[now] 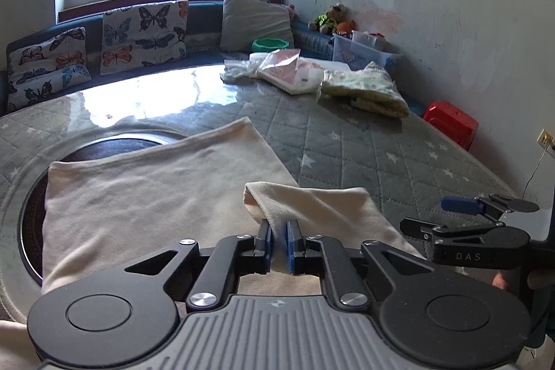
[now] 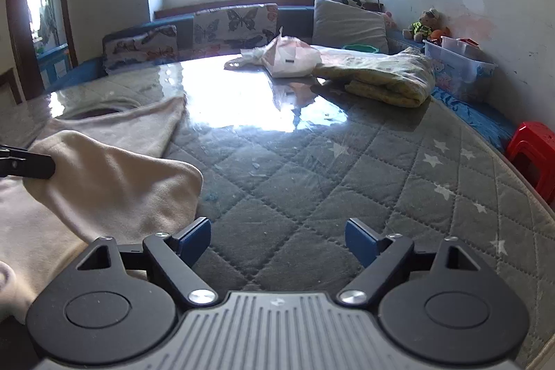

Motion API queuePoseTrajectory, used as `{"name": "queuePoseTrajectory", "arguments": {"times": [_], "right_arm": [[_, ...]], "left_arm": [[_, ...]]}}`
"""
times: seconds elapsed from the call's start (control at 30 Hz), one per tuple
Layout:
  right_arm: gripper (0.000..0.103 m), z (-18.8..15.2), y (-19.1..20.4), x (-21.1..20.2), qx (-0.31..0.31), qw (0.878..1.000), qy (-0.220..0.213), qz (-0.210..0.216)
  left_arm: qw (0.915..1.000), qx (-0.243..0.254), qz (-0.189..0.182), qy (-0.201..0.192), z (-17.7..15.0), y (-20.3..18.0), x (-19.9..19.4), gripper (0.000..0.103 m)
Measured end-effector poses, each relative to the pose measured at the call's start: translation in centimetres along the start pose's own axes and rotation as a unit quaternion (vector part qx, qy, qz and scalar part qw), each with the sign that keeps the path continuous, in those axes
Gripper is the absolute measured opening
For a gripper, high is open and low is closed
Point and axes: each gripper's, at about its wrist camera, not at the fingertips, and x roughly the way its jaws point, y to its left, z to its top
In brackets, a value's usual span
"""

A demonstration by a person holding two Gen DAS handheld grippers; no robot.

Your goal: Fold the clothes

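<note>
Between the pads of the left gripper (image 1: 279, 240) a fold of a cream garment (image 1: 152, 196) is pinched, the jaws drawn narrow upon it. The gripped portion, apparently a sleeve or corner (image 1: 312, 207), is seen raised off the quilted grey table cover (image 1: 381, 155) and doubled over, lying ahead and slightly to the right of that gripper. The garment's main body is spread ahead and to the left of it, its long axis running away from the gripper toward the far left, partly over a dark round inset (image 1: 104, 146).

The right gripper (image 2: 277, 240) is held wide and empty above bare cover; the garment lies to its left, the lifted fold (image 2: 114, 175) just beside its left finger. The left gripper is therefore judged the nearer and the only one engaged. Any carry of the fold across the body would run leftward from the held point. How far the folding has gone cannot be settled: the doubled fold fits a fold being laid or one being adjusted.
</note>
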Motion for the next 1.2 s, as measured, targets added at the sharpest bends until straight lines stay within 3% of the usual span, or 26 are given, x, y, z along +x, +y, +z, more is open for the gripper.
{"name": "queuePoseTrajectory", "arguments": {"times": [0.23,0.33,0.37,0.43,0.5,0.6,0.83,0.97,1.03,1.13,1.2], "right_arm": [[0.081,-0.3,1.6,-2.7,-0.022,0.998,-0.014,0.055],[0.072,-0.8,2.5,-3.5,-0.025,0.996,-0.012,0.090],[0.063,-1.0,2.9,-3.6,-0.027,0.994,-0.007,0.102],[0.061,-1.4,3.7,-3.7,-0.030,0.993,-0.002,0.115],[0.048,-1.6,4.2,-3.6,-0.035,0.992,-0.001,0.123],[0.046,-1.8,4.9,-3.3,-0.037,0.992,0.002,0.124],[0.046,-2.4,4.5,-3.4,-0.043,0.993,0.007,0.113],[0.031,-2.7,4.2,-3.2,-0.039,0.992,0.017,0.116],[0.030,-2.8,4.2,-3.1,-0.034,0.992,0.018,0.116],[0.029,-2.9,4.2,-2.9,-0.031,0.993,0.017,0.114],[0.021,-3.0,4.3,-2.8,-0.031,0.993,0.018,0.111]], "left_arm": [[0.9991,-0.019,0.012,-0.035,0.9,1.1,-2.6,0.010],[0.9983,-0.024,0.016,-0.051,1.3,1.6,-3.9,0.008],[0.9979,-0.025,0.017,-0.057,1.4,1.7,-4.4,0.008],[0.9974,-0.027,0.018,-0.064,1.6,2.0,-5.0,0.008],[0.9973,-0.027,0.017,-0.066,1.6,2.2,-5.5,0.008],[0.9971,-0.028,0.014,-0.069,1.7,2.6,-6.1,0.008],[0.9994,-0.029,0.021,-0.001,-0.8,3.0,-2.8,0.011],[0.9987,-0.033,0.033,0.023,-1.7,3.5,-1.1,0.029],[0.9981,-0.035,0.038,0.034,-2.0,3.7,-0.3,0.037],[0.9973,-0.036,0.045,0.045,-2.4,3.9,0.7,0.040],[0.9969,-0.037,0.047,0.051,-2.4,3.8,1.3,0.040]]}}
